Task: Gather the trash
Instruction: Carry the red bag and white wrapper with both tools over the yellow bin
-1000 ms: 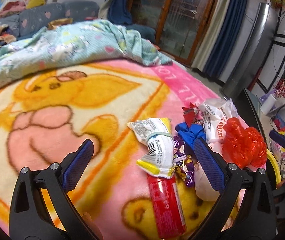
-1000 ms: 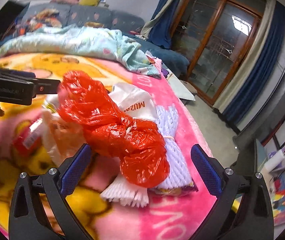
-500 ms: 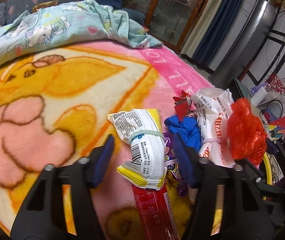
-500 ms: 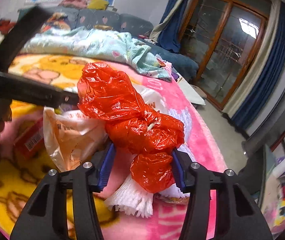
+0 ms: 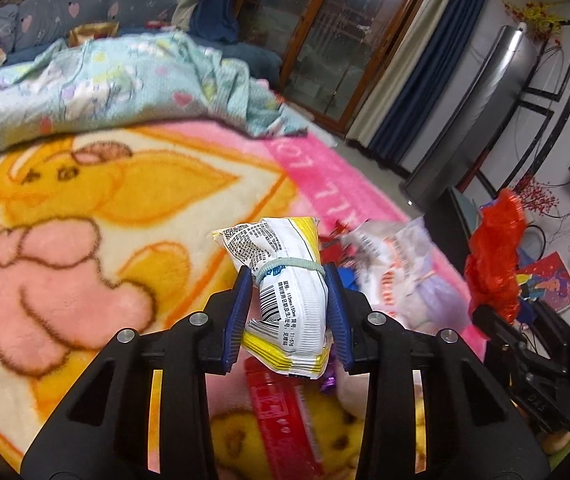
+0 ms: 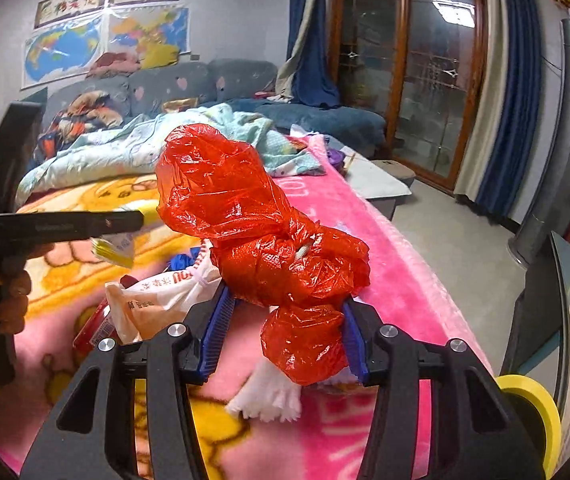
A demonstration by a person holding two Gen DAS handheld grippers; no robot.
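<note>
My left gripper (image 5: pixel 289 312) is shut on a white and yellow snack packet (image 5: pixel 287 280) bound with a rubber band, lifted above the pink blanket (image 5: pixel 85 200). My right gripper (image 6: pixel 285 332) is shut on a crumpled red plastic bag (image 6: pixel 261 232), raised off the blanket; the bag also shows at the right of the left wrist view (image 5: pixel 493 256). More trash lies on the blanket: a red packet (image 5: pixel 285 412), a white printed bag (image 5: pixel 397 276) and white foam netting (image 6: pixel 269 396).
A light blue quilt (image 5: pixel 105 84) is heaped at the far side of the bed. A yellow bin rim (image 6: pixel 533 412) shows at the lower right. A glass side table (image 6: pixel 557 300) and the floor (image 6: pixel 457 248) lie beyond the bed's right edge.
Both grippers went from open to shut: the left closed on the snack packet and lifted it, the right closed on the red bag and raised it.
</note>
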